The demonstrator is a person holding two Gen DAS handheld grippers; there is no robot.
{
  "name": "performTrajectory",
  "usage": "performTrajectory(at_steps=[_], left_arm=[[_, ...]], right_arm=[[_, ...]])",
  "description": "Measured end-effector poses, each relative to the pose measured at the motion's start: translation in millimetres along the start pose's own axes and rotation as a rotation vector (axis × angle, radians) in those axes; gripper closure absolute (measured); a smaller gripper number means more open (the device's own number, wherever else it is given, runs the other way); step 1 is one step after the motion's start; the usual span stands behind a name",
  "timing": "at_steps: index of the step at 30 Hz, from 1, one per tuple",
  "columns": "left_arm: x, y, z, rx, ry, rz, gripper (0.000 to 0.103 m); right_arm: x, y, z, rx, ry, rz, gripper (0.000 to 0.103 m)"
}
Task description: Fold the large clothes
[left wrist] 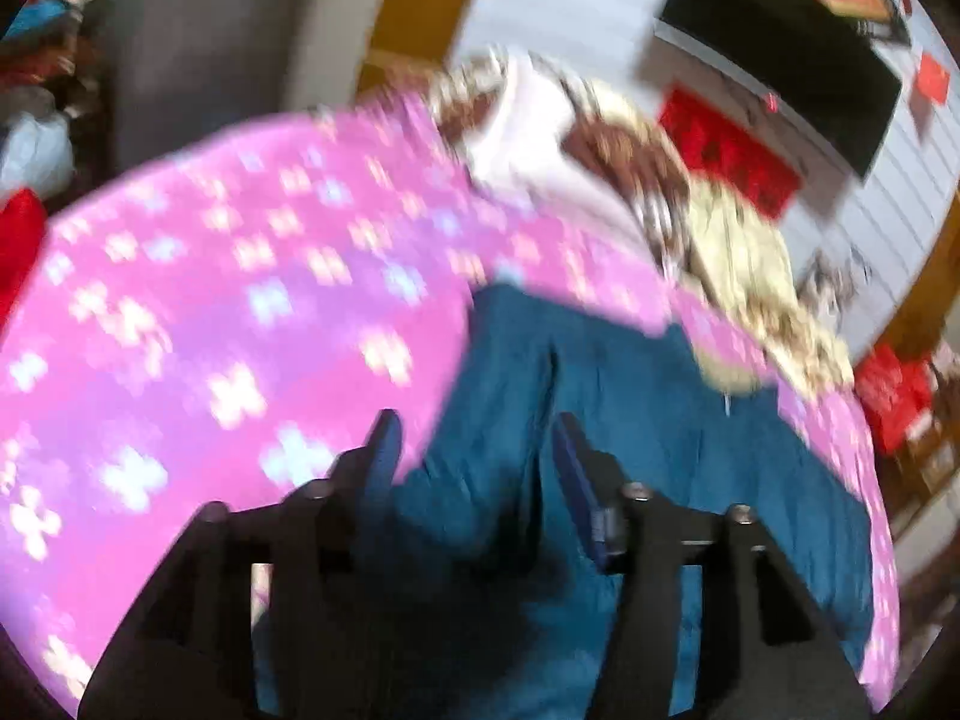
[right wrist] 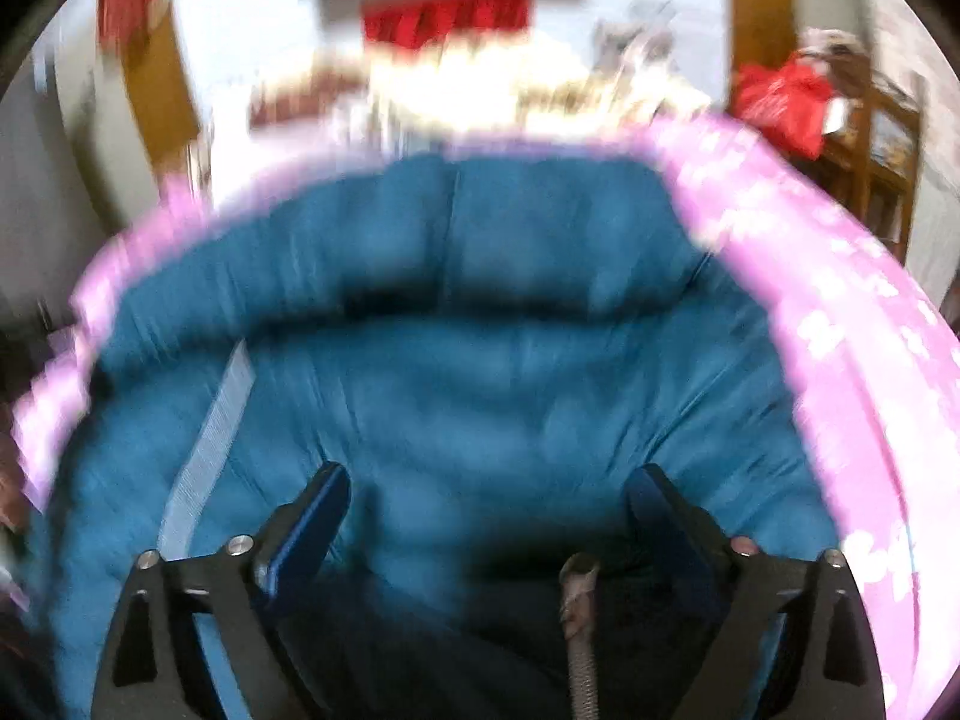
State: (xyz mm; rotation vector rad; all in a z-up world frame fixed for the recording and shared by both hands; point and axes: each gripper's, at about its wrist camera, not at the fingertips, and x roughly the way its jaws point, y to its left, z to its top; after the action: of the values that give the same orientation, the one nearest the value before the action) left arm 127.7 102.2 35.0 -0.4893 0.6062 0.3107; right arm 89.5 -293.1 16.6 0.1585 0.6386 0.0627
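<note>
Blue padded garment spread flat on a pink flowered bed sheet. Left tool released, fingers parted above the garment's edge; right tool released, fingers wide apart over its middle, nothing gripped

Teal-blue garment spread plain, with a pale grey woven strip along one side. Under the garment, pink bedsheet dotted with white and pale-blue flowers. Beyond the garment, brown-and-cream patterned bedding. Red packages beyond.
</note>
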Motion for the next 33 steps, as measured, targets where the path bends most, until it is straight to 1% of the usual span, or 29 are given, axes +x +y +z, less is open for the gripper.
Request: performTrajectory(at_steps=[1,2,3,4,5,6,7,8,9,10,11,12,13,15,17,18,19,20,21,22,24,25,26,27,28,29,30,31,33], left_arm=[[-1.6,-5.4,2.7,0.023,-0.014,-0.018,0.051],[1.4,-14.3,3.2,0.063,-0.008,-0.041,0.051],[6.3,-22.9,2.0,0.106,0.007,-0.064,0.051],[12.6,-36.4,-1.8,0.167,0.03,-0.089,0.052],[21.1,-50.1,-9.5,0.239,0.057,-0.096,0.055],[31.4,-62.7,-19.7,0.308,0.083,-0.077,0.063],[44.1,-70.9,-30.3,0.362,0.117,-0.044,0.068],[57.8,-73.0,-39.3,0.382,0.157,-0.007,0.068],[69.3,-71.1,-46.2,0.38,0.194,0.017,0.068],[74.3,-68.2,-48.4,0.372,0.206,0.024,0.067],[76.4,-66.7,-48.9,0.369,0.214,0.037,0.067],[76.0,-66.3,-50.2,0.374,0.222,0.043,0.068],[75.7,-66.3,-51.0,0.378,0.233,0.037,0.068],[75.8,-67.9,-53.9,0.39,0.243,0.046,0.067],[74.9,-68.7,-54.2,0.39,0.24,0.058,0.068],[72.4,-70.0,-56.3,0.386,0.24,0.06,0.068],[72.3,-69.7,-56.6,0.382,0.242,0.061,0.068],[70.9,-70.7,-57.2,0.382,0.243,0.063,0.068],[70.6,-71.0,-57.1,0.382,0.244,0.065,0.068],[69.9,-70.9,-56.5,0.382,0.244,0.066,0.068],[70.0,-70.4,-56.4,0.375,0.245,0.067,0.067],[70.0,-70.5,-56.3,0.373,0.244,0.066,0.067],[70.4,-69.6,-56.1,0.368,0.244,0.064,0.067],[70.7,-68.7,-55.7,0.362,0.244,0.06,0.066],[70.5,-68.4,-55.1,0.358,0.243,0.053,0.063],[70.5,-68.2,-54.4,0.352,0.241,0.05,0.059],[71.0,-67.3,-54.0,0.347,0.24,0.062,0.048],[72.0,-65.8,-53.1,0.338,0.24,0.07,0.039],[73.6,-60.1,-51.2,0.297,0.242,0.045,0.038]], right_arm=[[-5.9,-5.9,11.6,0.015,-0.05,0.012,0.009],[-2.5,-10.8,26.0,0.016,-0.054,0.017,0.009],[9.2,-16.0,43.7,0.012,-0.023,0.007,0.009],[16.9,-19.1,54.5,0.009,-0.018,0.007,0.01],[27.7,-23.1,68.2,-0.003,-0.026,0.038,0.01],[40.0,-27.2,79.9,-0.01,-0.026,0.085,0.011],[53.0,-30.9,88.6,-0.006,-0.01,0.127,0.011],[65.5,-32.3,94.1,-0.01,0.014,0.153,0.011],[82.9,-32.4,96.9,-0.042,0.054,0.167,0.011],[94.6,-33.3,96.6,-0.067,0.084,0.165,0.011],[111.1,-34.2,92.5,-0.095,0.138,0.166,0.011],[129.1,-36.9,84.6,-0.116,0.219,0.164,0.011],[138.9,-41.4,78.1,-0.126,0.265,0.147,0.009],[146.7,-49.6,77.1,-0.087,0.304,0.142,0.006],[146.2,-44.7,89.1,-0.092,0.345,0.087,0.006],[140.0,-37.2,100.2,-0.099,0.321,0.069,0.011],[132.8,-32.4,113.0,-0.11,0.269,0.062,0.012],[122.5,-24.4,129.1,-0.112,0.187,0.053,0.012],[118.4,-16.5,140.8,-0.094,0.136,0.058,0.012],[120.4,-12.9,149.2,-0.073,0.117,0.075,0.012],[141.8,4.1,163.9,-0.051,0.136,0.114,0.012],[152.0,12.2,164.8,-0.052,0.154,0.125,0.012],[167.1,19.2,161.7,-0.046,0.182,0.134,0.012],[186.7,24.7,153.1,-0.038,0.232,0.114,0.011],[199.9,30.0,143.7,-0.05,0.28,0.085,0.007],[211.5,33.9,135.7,-0.077,0.307,0.056,0.005],[215.4,38.0,129.4,-0.111,0.284,0.035,0.0],[217.8,40.8,126.2,-0.128,0.273,0.016,0.0],[221.8,39.3,124.1,-0.124,0.308,0.006,0.0]])
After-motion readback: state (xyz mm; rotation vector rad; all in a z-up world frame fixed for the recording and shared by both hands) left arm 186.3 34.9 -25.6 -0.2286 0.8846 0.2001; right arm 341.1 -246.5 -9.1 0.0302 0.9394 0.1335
